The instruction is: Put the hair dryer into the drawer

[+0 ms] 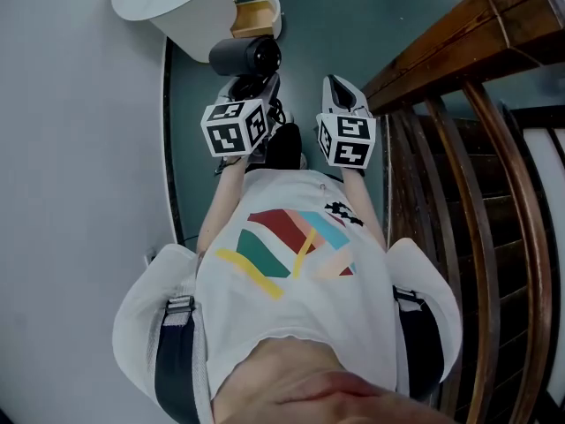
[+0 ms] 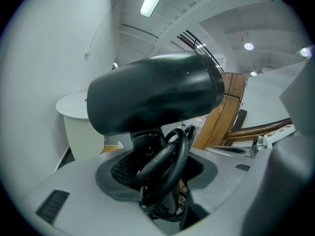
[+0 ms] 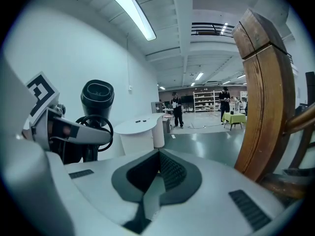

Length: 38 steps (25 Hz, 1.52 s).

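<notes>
Left gripper view: a top-heavy hair dryer, pinched only by its handle, with the cable loose.

The left gripper had its jaws set wide and pinched the handle of the black hair dryer, with the coiled cable caught in the same grip. The right gripper had its jaws pressed together on nothing. In the head view the dryer hung in the air at 12 o'clock from the left gripper, and the open wooden drawer of the white round cabinet lay near, again at 12 o'clock. I judged that the heavy barrel could swing or slip, because the pads pressed partly on cable. A loop could also hook the drawer's edge, and the drawer looked small for the barrel. The wooden railing, at 3 o'clock of the right gripper, could be bumped.
</notes>
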### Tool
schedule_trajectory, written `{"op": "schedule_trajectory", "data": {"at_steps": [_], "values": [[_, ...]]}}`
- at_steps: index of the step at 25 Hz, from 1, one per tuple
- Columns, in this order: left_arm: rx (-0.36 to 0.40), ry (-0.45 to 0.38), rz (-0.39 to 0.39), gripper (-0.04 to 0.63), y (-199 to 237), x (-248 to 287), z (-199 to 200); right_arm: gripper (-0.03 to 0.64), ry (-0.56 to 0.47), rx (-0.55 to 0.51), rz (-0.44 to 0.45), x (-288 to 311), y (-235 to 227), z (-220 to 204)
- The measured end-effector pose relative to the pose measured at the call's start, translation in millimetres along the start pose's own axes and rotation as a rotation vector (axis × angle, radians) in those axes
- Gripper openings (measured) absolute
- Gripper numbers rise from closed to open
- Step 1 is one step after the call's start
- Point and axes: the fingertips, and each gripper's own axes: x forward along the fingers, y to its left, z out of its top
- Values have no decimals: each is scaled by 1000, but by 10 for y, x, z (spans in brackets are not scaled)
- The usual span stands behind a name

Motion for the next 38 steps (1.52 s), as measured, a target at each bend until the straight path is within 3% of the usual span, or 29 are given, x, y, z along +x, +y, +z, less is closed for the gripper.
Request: {"op": "schedule_trajectory", "data": {"at_steps": [19, 38], "values": [[59, -1, -40, 229, -156, 267, 117, 9, -36, -80, 17, 57, -18, 135], [61, -38, -108, 229, -349, 670, 388, 10, -88, -155, 5, 207, -227, 396]]}}
